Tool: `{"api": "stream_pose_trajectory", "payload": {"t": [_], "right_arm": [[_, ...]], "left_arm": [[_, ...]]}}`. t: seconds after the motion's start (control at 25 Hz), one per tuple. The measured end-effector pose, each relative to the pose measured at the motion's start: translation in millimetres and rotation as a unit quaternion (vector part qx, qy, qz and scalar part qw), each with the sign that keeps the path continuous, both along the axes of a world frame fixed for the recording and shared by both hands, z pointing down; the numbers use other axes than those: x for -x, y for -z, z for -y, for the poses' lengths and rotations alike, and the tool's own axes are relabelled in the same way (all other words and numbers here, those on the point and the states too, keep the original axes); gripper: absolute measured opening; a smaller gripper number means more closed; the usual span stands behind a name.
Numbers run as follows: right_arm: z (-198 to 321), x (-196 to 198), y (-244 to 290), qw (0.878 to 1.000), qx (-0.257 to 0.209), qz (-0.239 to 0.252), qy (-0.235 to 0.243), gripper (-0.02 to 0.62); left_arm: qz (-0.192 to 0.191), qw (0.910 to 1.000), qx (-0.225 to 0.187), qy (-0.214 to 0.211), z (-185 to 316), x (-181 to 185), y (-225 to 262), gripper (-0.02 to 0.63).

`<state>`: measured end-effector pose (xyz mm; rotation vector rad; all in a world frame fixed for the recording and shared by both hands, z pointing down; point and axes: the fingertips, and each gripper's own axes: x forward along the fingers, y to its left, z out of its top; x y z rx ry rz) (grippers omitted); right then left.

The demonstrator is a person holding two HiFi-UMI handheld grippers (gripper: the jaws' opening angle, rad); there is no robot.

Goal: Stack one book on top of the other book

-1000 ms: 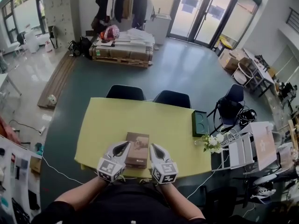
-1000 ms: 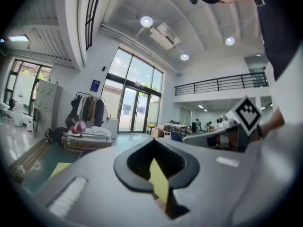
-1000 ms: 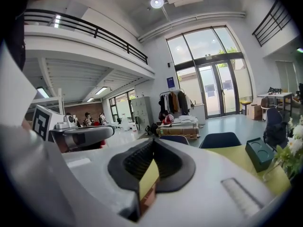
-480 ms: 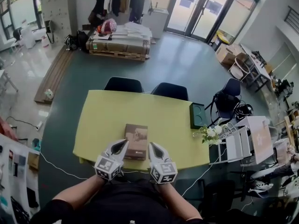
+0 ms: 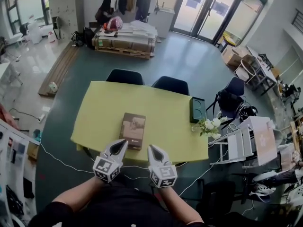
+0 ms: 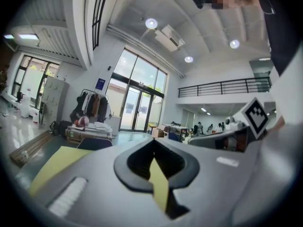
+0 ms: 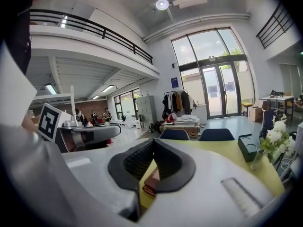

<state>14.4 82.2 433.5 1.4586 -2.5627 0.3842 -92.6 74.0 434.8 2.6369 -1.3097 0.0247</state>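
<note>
A brown book (image 5: 132,130) lies flat near the front edge of the yellow table (image 5: 99,108). Through the jaw opening of the right gripper view this book (image 7: 152,179) looks like two layers, one on the other. My left gripper (image 5: 123,144) and right gripper (image 5: 151,148) hover just off the table's near edge, side by side, both shut and empty. They point at the book from short of it and touch nothing. The left gripper (image 6: 153,145) shows only a strip of yellow table between its shut jaws. The right gripper (image 7: 152,144) is likewise shut.
A dark green box (image 5: 197,109) sits at the table's right edge, with a vase of white flowers (image 5: 210,126) beside it. Two dark chairs (image 5: 124,76) (image 5: 169,85) stand at the far side. A white cart (image 5: 239,150) stands to the right. A cable (image 5: 52,157) runs across the floor.
Both grippers have drawn back from either side of the book toward the person, and are now off the table's near edge. The book stayed in place.
</note>
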Motion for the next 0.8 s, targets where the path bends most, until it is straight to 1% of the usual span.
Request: {"api": "stream_pose_trajectory", "payload": {"t": [0.2,0.32,0.44,0.56,0.8], "right_arm": [[-60,-26,-18,1.0,0.014,0.0,0.006,0.003],[-89,-37,-17,1.0,0.014,-0.005,0.002,0.003],[-112,-41,-16,1.0,0.021,0.009,0.006,0.003],[-129,-38,-12,0.999,0.025,0.03,0.023,0.003],[-148,-18,3,0.999,0.005,0.026,0.031,0.003]], "left_arm": [[0.0,0.9999,0.004,0.01,-63,-23,-12,0.006],[0.002,0.9998,0.013,0.013,-99,-34,-16,0.006],[0.009,0.9997,0.017,0.012,-127,-38,-16,0.006],[0.013,0.9998,0.013,0.013,-146,-37,-8,0.006],[0.021,0.9997,0.004,0.015,-161,-15,-1,0.006]]}}
